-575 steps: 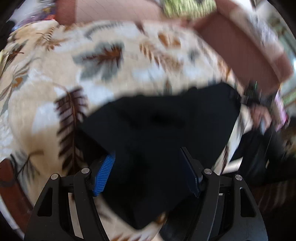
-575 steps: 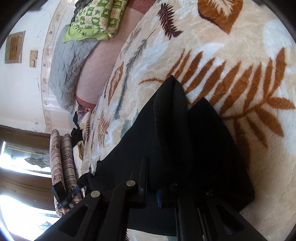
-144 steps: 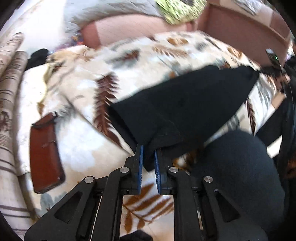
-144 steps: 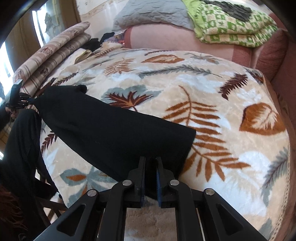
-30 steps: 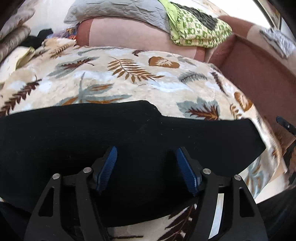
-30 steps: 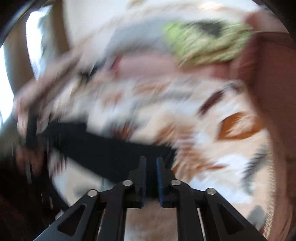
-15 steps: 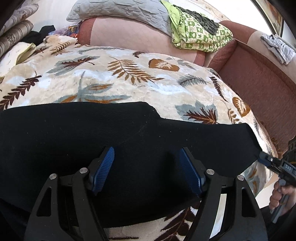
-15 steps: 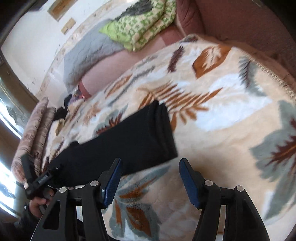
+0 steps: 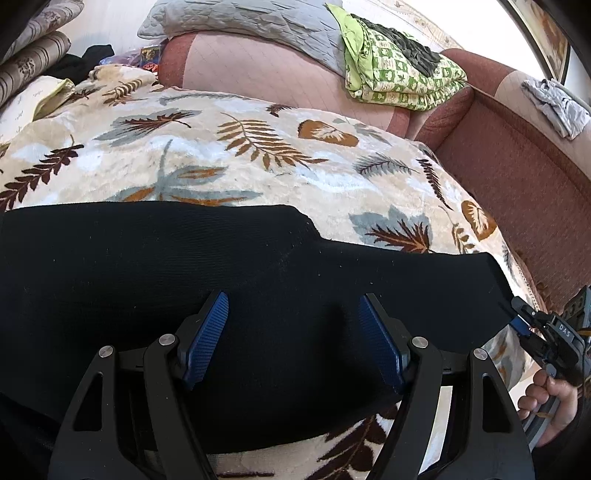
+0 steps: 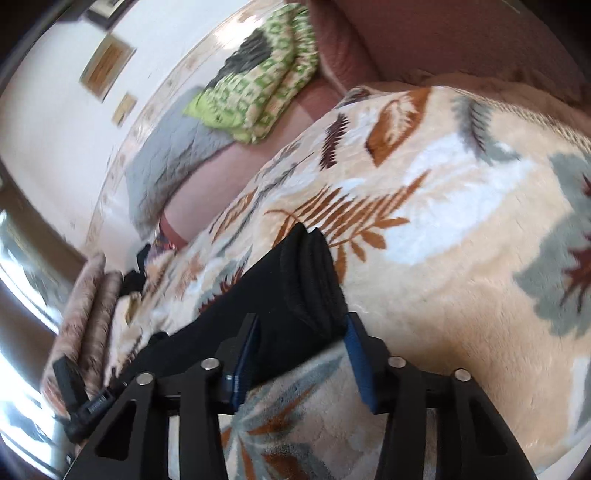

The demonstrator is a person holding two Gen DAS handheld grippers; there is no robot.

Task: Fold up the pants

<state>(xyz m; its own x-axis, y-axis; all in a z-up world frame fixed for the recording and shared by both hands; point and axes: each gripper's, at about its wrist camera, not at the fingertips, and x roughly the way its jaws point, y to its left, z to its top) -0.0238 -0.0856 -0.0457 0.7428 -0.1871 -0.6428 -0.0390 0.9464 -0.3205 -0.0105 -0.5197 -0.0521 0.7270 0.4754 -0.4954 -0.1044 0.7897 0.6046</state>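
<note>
The black pants (image 9: pixel 258 280) lie as a long folded strip across the leaf-patterned blanket (image 9: pixel 258 155). My left gripper (image 9: pixel 293 336) is open, its blue pads over the middle of the strip, holding nothing. The right gripper (image 9: pixel 524 325) shows at the strip's right end in the left wrist view. In the right wrist view the pants (image 10: pixel 295 288) end between my right gripper's (image 10: pixel 301 358) open blue pads, the cloth's end edge lying in the gap. The left gripper (image 10: pixel 77 398) shows far down the strip there.
A green patterned quilt (image 9: pixel 399 70) and a grey quilt (image 9: pixel 240 22) lie on the sofa back behind the blanket. A brown sofa arm (image 9: pixel 517 166) borders the right side. Striped cushions (image 10: pixel 88 314) are at the far end.
The right gripper, shut on the pants' end a second ago, has opened and now has its pads either side of that end. The left gripper stays open over the strip's middle.
</note>
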